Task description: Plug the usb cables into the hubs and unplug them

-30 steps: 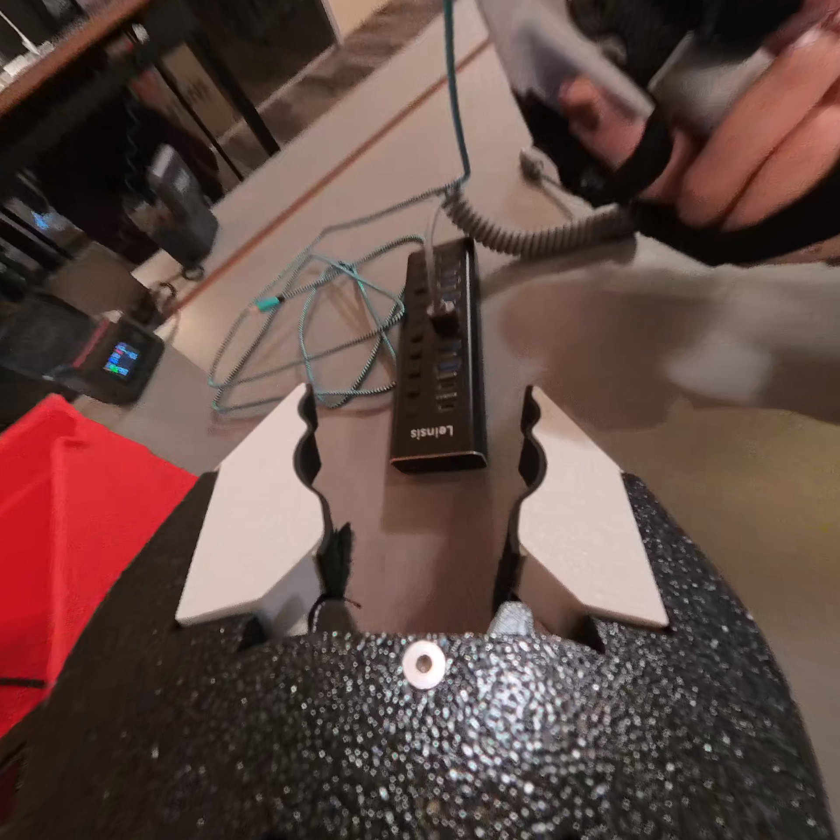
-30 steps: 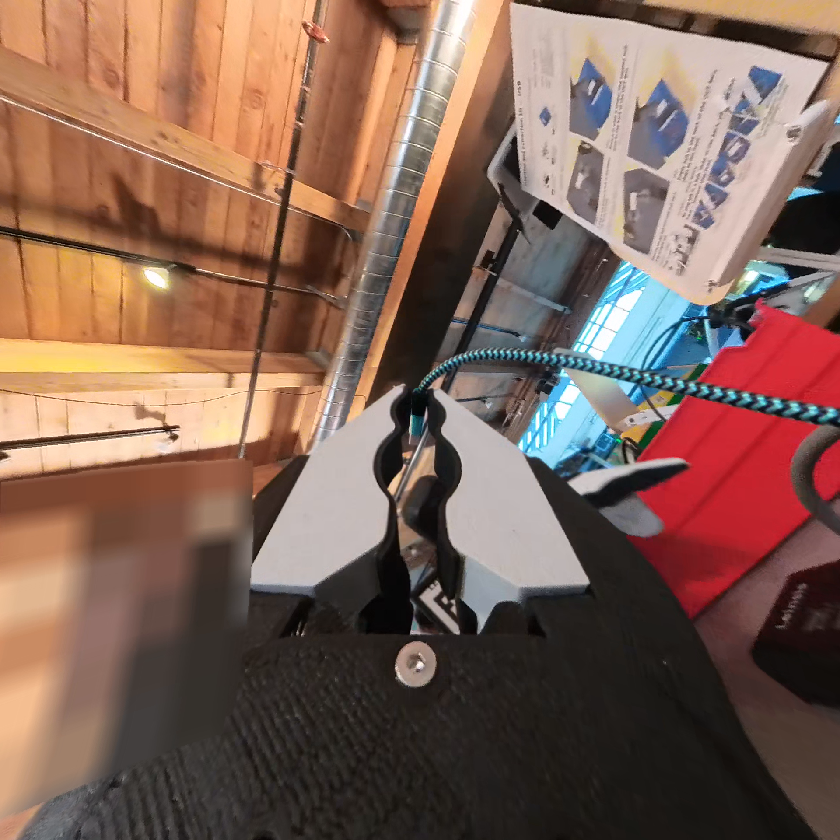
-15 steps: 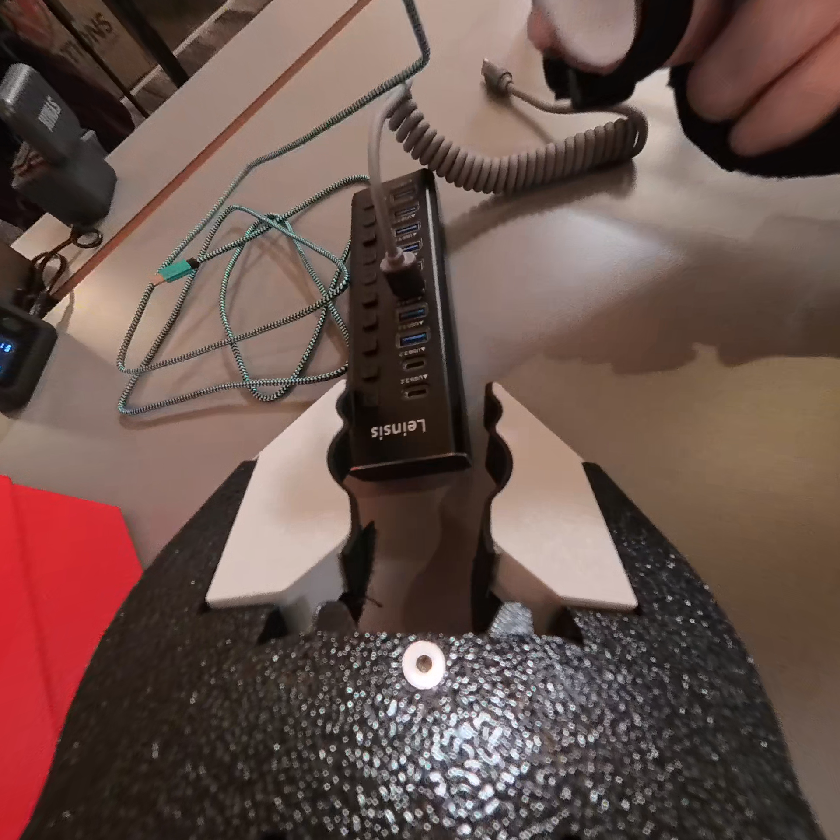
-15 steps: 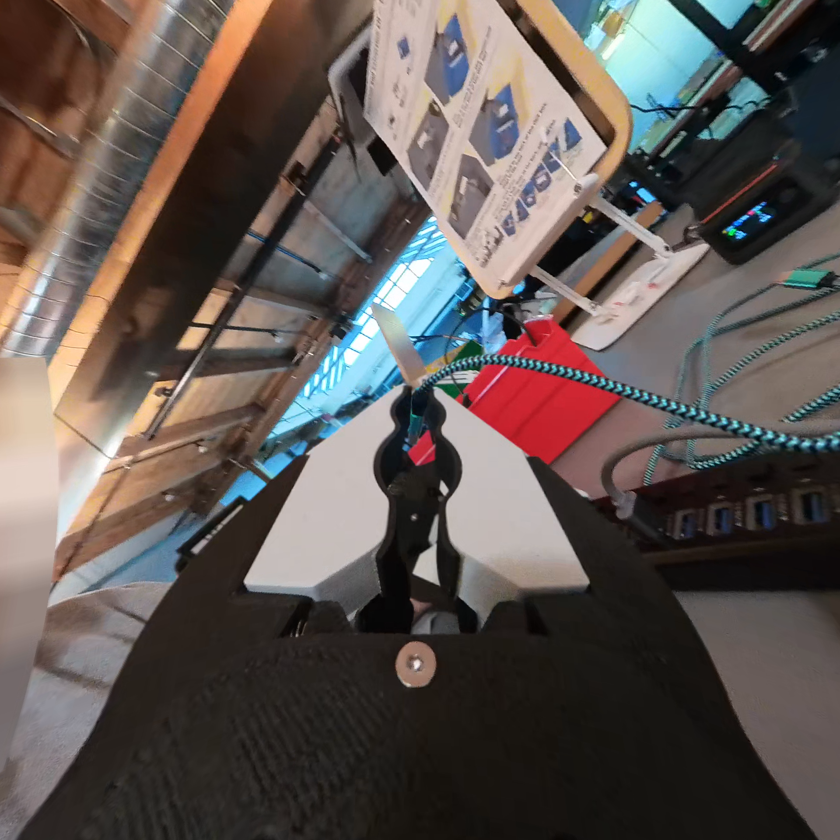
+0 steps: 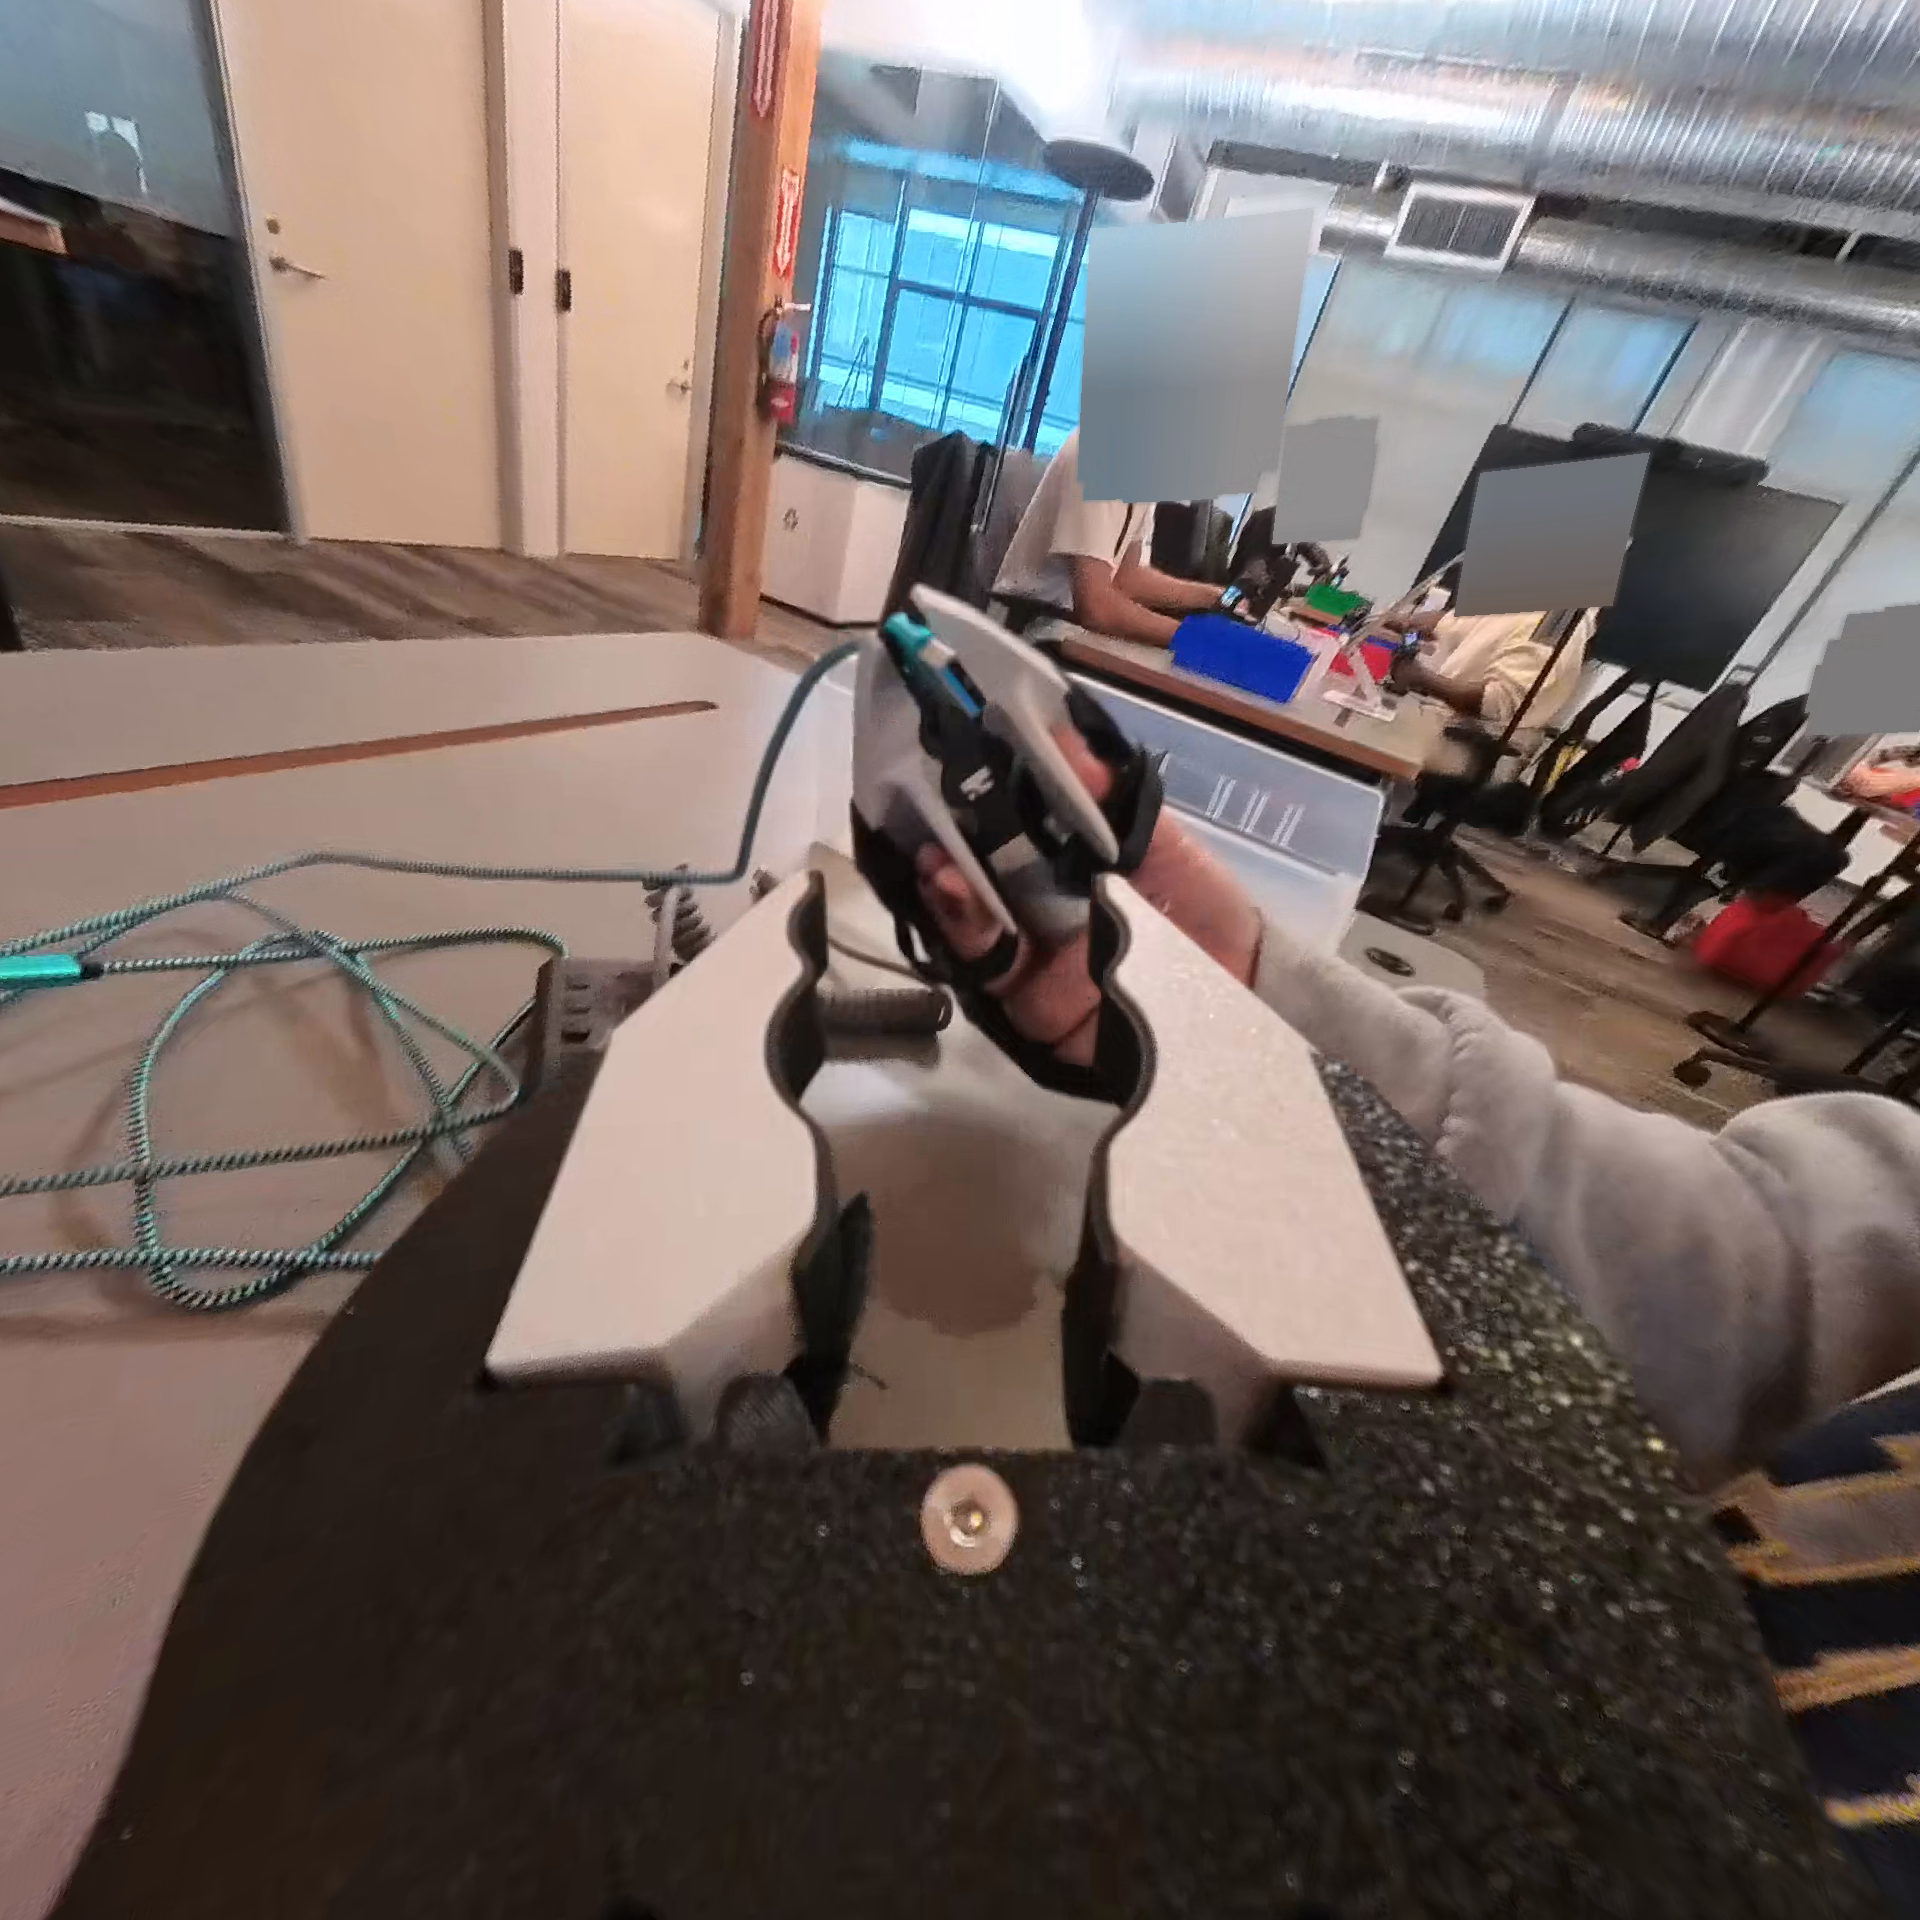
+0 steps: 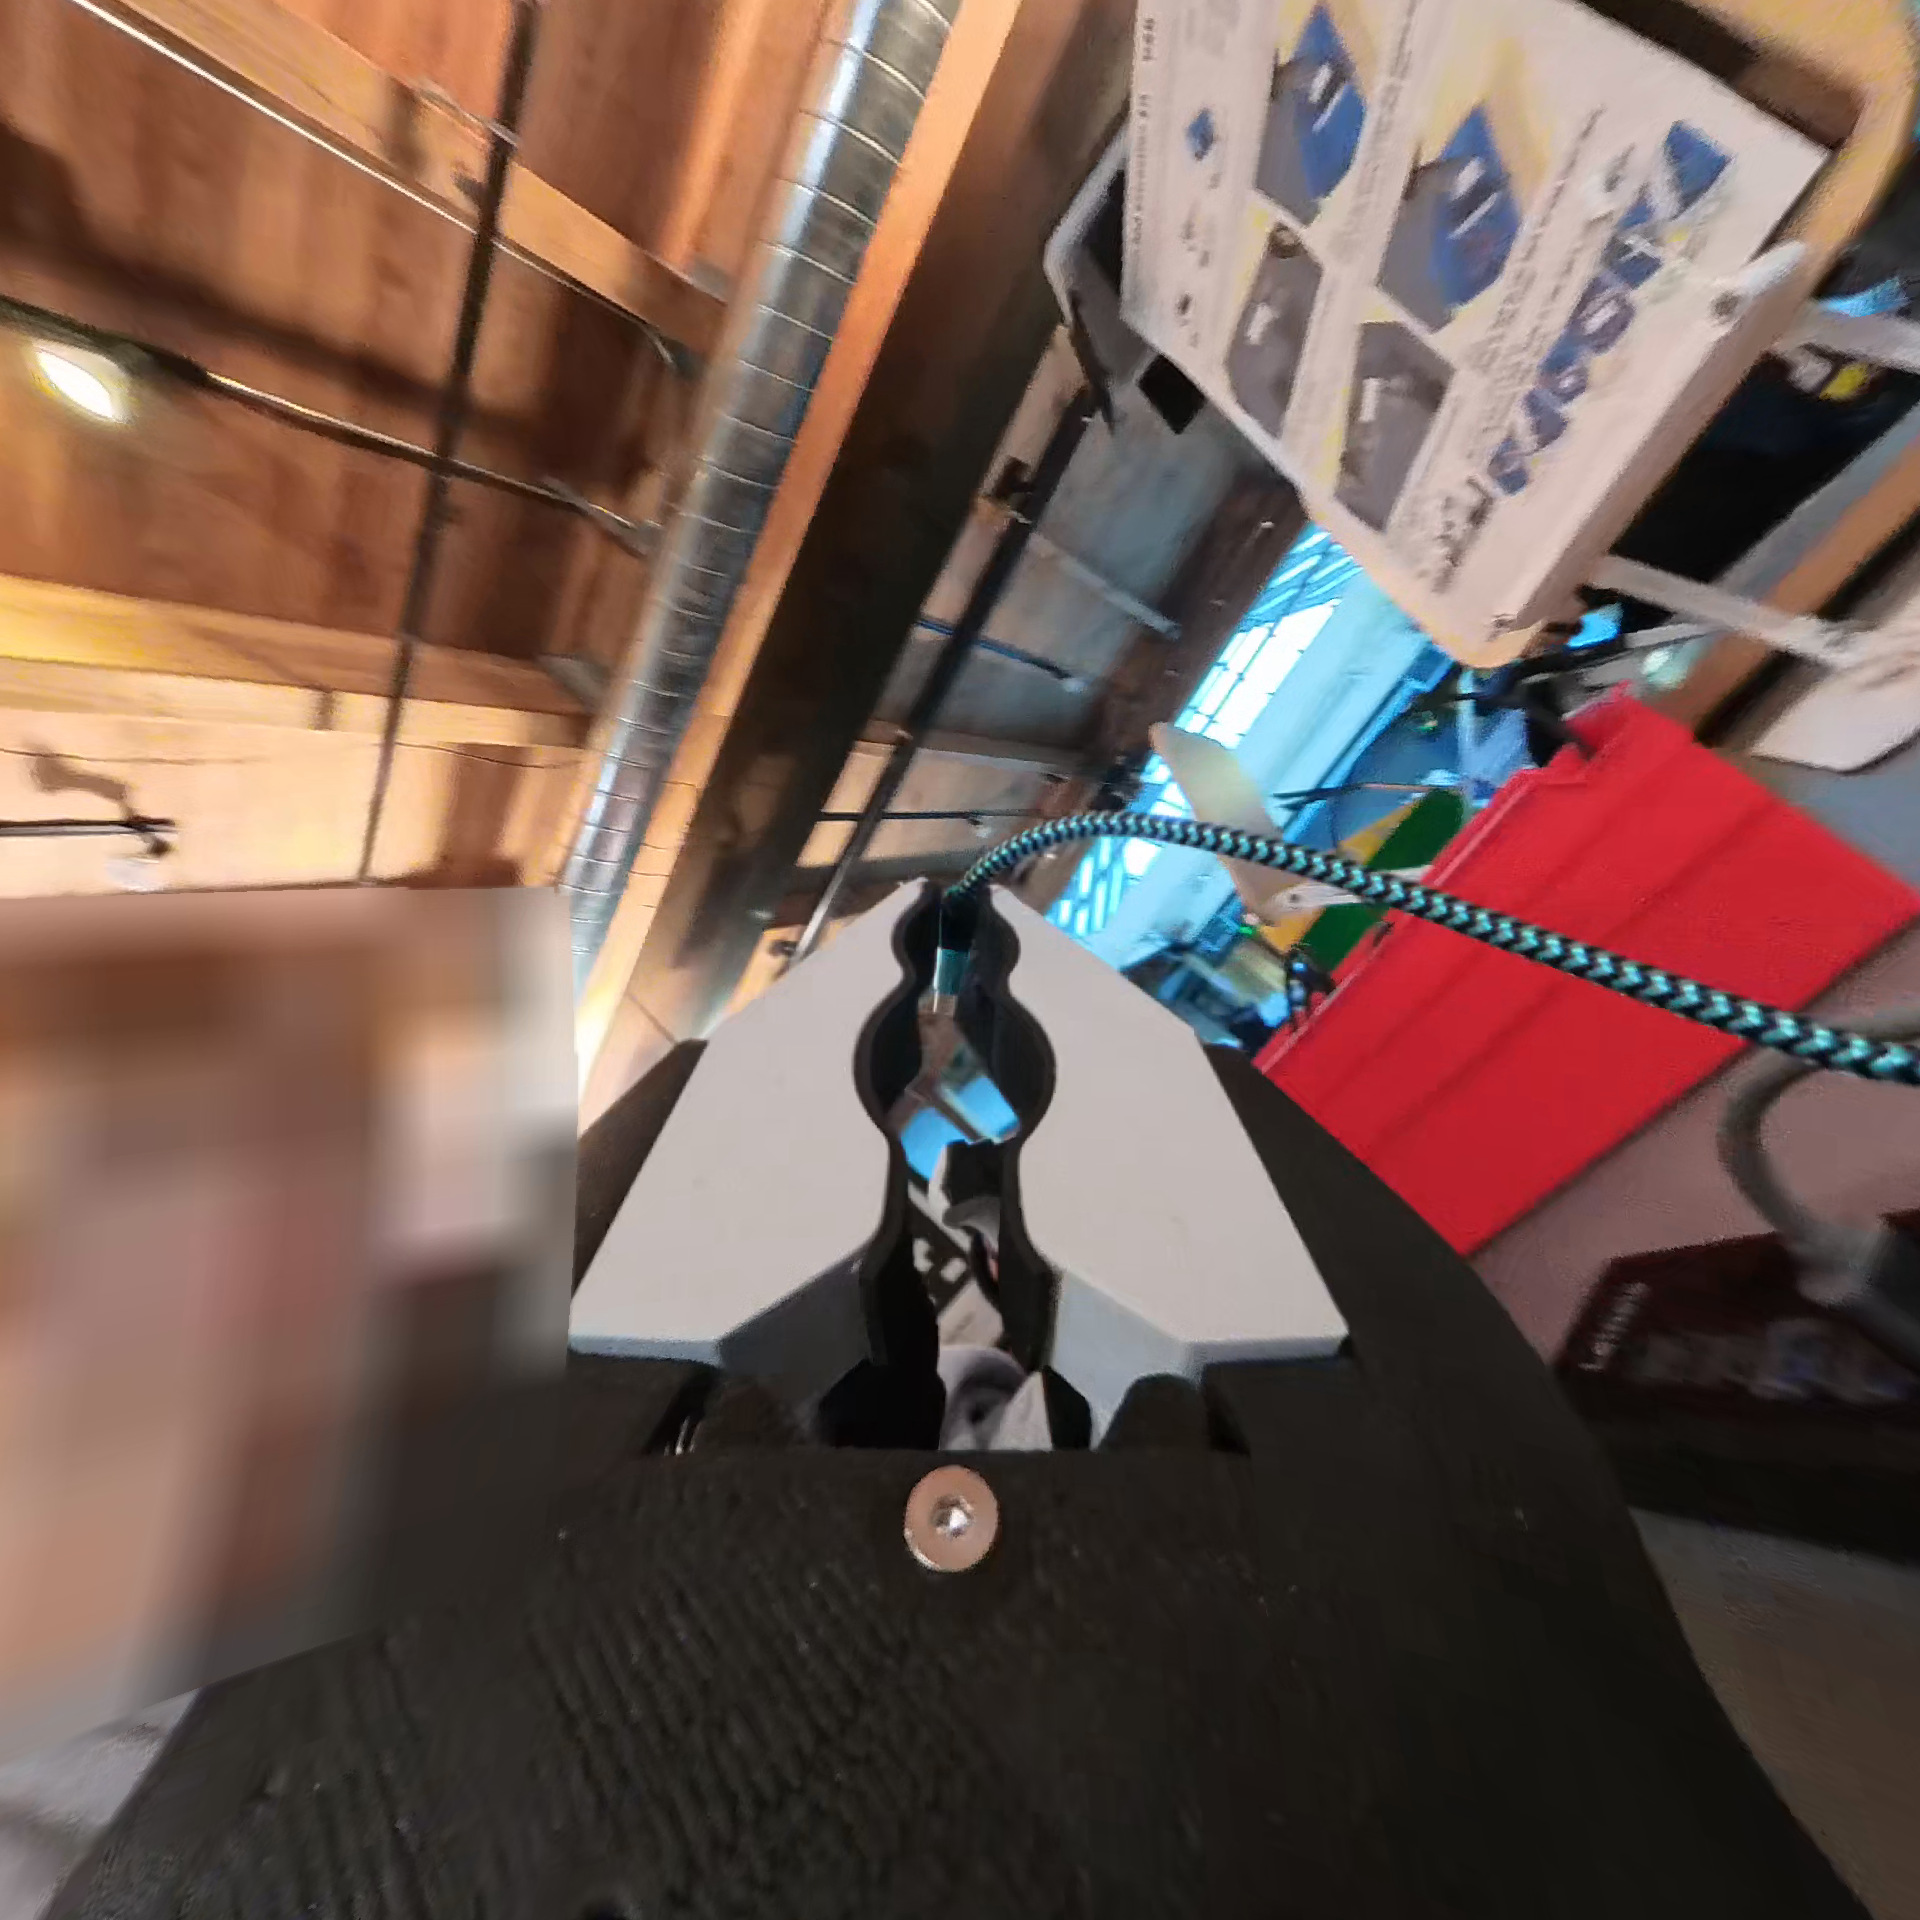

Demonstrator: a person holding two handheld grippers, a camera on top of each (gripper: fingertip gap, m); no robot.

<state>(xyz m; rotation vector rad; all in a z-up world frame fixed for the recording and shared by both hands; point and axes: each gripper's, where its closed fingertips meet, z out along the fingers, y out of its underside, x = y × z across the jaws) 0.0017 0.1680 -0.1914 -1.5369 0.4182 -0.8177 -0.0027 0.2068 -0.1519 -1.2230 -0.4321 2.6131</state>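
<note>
My left gripper [image 5: 956,935] is open and empty, low over the grey table [image 5: 312,790]. Only a dark corner of the black USB hub [image 5: 566,1023] shows, left of my left finger. The grey coiled cable [image 5: 883,1006] lies just beyond the fingertips. My right gripper [image 5: 971,748], in a gloved hand, is tilted upward above the table ahead. In its own view the right gripper [image 6: 954,920] is shut on the teal plug [image 6: 951,961] of the teal braided cable [image 6: 1455,925], pointing at the ceiling. The hub [image 6: 1714,1340] lies blurred at lower right with a grey plug [image 6: 1839,1262] in it.
Loops of the teal cable [image 5: 260,1049] lie on the table at left, with its other teal plug [image 5: 36,971]. A red bin [image 6: 1579,997] and a poster board [image 6: 1455,270] stand beyond the hub. People sit at desks [image 5: 1247,675] behind the table. Left tips and right tips are each some 15 cm from the black USB hub [image 5: 566,1023].
The left gripper has tipped up from looking down at the hub to looking across the room; the hub is now left of its fingers. The right gripper, still holding the teal plug, has swung upward.
</note>
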